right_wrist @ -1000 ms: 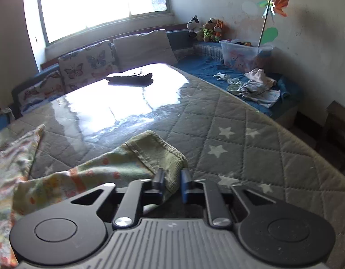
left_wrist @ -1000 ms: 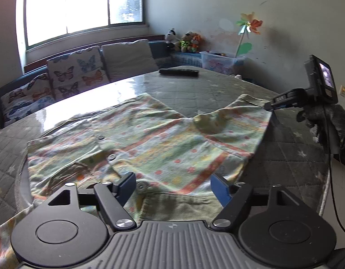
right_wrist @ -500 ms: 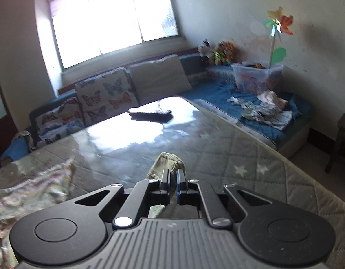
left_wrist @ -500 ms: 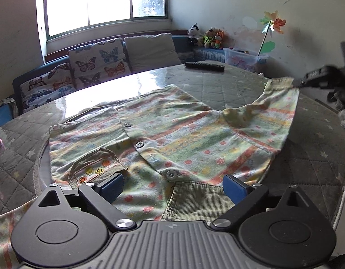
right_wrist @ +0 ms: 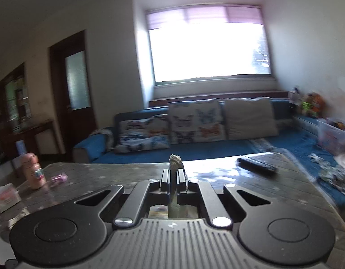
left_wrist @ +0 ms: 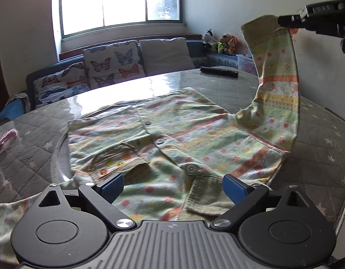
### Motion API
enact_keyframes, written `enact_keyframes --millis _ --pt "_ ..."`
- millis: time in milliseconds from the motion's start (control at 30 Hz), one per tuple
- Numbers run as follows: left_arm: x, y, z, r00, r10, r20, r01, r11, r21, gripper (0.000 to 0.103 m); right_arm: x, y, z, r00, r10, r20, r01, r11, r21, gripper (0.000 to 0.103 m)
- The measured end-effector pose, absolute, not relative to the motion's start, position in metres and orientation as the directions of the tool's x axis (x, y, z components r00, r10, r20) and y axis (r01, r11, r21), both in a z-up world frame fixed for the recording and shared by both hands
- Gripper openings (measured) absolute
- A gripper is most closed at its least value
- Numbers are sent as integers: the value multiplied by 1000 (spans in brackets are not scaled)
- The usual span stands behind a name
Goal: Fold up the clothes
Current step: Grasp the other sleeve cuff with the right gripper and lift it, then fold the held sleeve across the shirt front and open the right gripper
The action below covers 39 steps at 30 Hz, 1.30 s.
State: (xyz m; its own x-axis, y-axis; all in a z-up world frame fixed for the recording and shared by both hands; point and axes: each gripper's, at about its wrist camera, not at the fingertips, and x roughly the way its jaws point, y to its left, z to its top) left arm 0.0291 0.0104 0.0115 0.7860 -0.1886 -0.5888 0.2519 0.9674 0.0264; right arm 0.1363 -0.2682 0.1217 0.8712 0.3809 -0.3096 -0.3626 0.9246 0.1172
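Right tongs [right_wrist: 173, 177] clenched on sleeve [left_wrist: 277, 76], raised at far right | left tongs [left_wrist: 173, 185] released, over near hem of shirt [left_wrist: 172, 139] | shirt flat on table [left_wrist: 320, 130]

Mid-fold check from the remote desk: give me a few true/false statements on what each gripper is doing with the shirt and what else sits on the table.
1. The right gripper is shut on the sleeve cuff. True.
2. The left gripper is clamped on the collar. False: its jaws stand wide open above the shirt, holding nothing.
3. The sleeve is lifted off the table. True.
4. The remote control lies on the shirt. False: it lies on the table beyond the shirt, apart from it.
5. The shirt's front buttons face up. True.
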Motion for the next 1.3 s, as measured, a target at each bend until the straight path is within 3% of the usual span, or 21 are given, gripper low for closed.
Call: enact_keyframes --millis 200,500,867,967,1133,1300 --pt "19 32 12 803 -147 -578 190 982 15 101 134 -200 118 779 528 -337 -530 843 95 4" --pt "14 53 12 809 -94 -580 115 993 0 103 124 -122 75 593 650 -475 -698 709 99 5" --pt "18 59 18 818 -78 -570 91 996 -6 103 111 -160 37 527 582 -620 -691 718 87 11" --pt "23 54 19 816 -95 -570 110 994 -7 101 115 -176 18 541 520 -661 -647 759 68 11" --pt "35 43 17 800 -143 -583 164 986 -16 78 132 -206 -9 539 447 -714 -552 827 101 12" --pt "50 40 12 774 -158 -613 169 985 -41 73 138 -221 -19 533 424 -732 -524 845 108 12"
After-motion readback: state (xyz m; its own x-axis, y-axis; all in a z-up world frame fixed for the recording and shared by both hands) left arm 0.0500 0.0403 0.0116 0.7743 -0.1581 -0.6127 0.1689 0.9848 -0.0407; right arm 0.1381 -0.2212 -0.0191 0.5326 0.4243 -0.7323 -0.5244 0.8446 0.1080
